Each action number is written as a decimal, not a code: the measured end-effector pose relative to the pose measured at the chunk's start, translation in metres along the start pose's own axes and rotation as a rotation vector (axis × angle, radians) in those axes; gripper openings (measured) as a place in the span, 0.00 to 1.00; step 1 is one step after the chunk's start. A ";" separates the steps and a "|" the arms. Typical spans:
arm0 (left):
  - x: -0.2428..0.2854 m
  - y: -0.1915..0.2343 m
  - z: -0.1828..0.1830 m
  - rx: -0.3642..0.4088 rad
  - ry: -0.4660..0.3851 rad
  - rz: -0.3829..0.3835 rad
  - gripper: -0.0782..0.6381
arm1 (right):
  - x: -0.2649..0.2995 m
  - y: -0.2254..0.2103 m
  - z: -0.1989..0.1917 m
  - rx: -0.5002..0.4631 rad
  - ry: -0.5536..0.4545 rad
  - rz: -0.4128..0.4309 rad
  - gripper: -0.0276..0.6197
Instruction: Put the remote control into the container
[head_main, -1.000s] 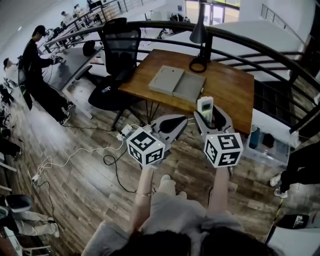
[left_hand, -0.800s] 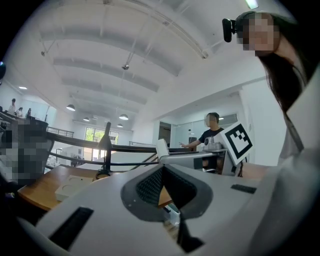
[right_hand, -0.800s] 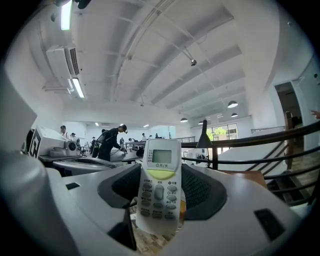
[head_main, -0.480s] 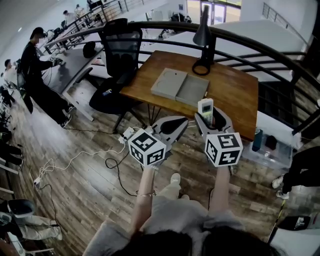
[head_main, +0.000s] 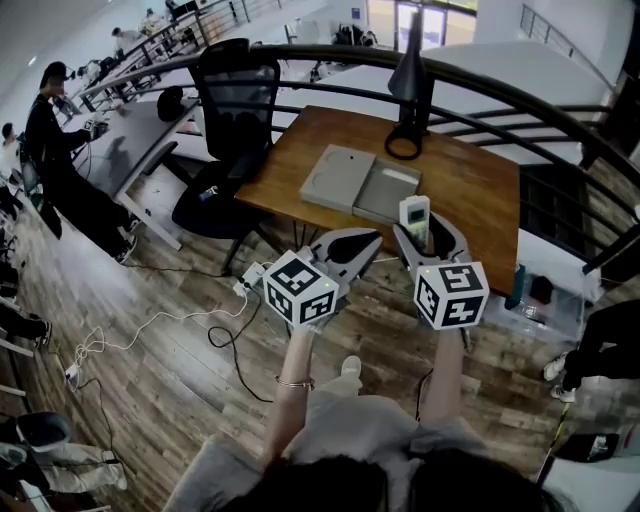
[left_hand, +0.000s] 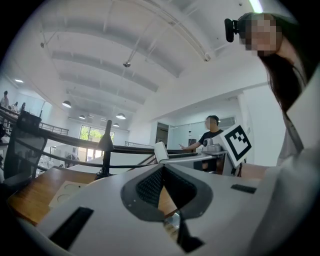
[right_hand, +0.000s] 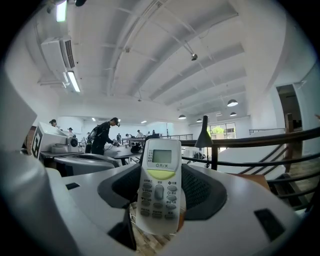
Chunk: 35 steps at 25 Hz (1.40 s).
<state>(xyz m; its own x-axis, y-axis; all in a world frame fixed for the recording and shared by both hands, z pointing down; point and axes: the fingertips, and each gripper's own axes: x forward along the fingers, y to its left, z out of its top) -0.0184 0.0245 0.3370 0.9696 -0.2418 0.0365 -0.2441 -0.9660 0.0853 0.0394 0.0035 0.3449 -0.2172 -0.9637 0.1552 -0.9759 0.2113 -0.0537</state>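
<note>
white plastic air-conditioner remote (right_hand: 159, 186) clamped upright in right gripper (head_main: 428, 232) over the wooden table (head_main: 470, 180)'s near edge, left gripper (head_main: 372, 238) closed and empty; probably best carried forward-left, tipped flat, released low inside the grey container (head_main: 360, 181).

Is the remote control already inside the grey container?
No, the right gripper holds the remote control upright between its jaws, apart from the container.

We see the remote control (right_hand: 159, 187) white, with a yellow-green band and grey buttons; the container (head_main: 358, 181) is pale grey; the table (head_main: 470, 190) is brown wood. The chair (head_main: 238, 95) is black.
</note>
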 end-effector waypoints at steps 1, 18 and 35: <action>0.003 0.003 -0.001 -0.002 0.000 -0.008 0.11 | 0.004 -0.002 0.000 0.000 0.004 -0.002 0.43; 0.022 0.063 -0.004 -0.027 0.008 -0.065 0.11 | 0.060 -0.018 0.004 -0.015 0.037 -0.037 0.43; 0.030 0.100 -0.016 -0.072 0.021 -0.086 0.11 | 0.094 -0.033 -0.011 0.018 0.094 -0.075 0.43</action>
<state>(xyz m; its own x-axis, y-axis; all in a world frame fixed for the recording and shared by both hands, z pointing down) -0.0136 -0.0776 0.3621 0.9867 -0.1553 0.0470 -0.1609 -0.9739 0.1599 0.0509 -0.0922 0.3726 -0.1454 -0.9571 0.2508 -0.9892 0.1357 -0.0557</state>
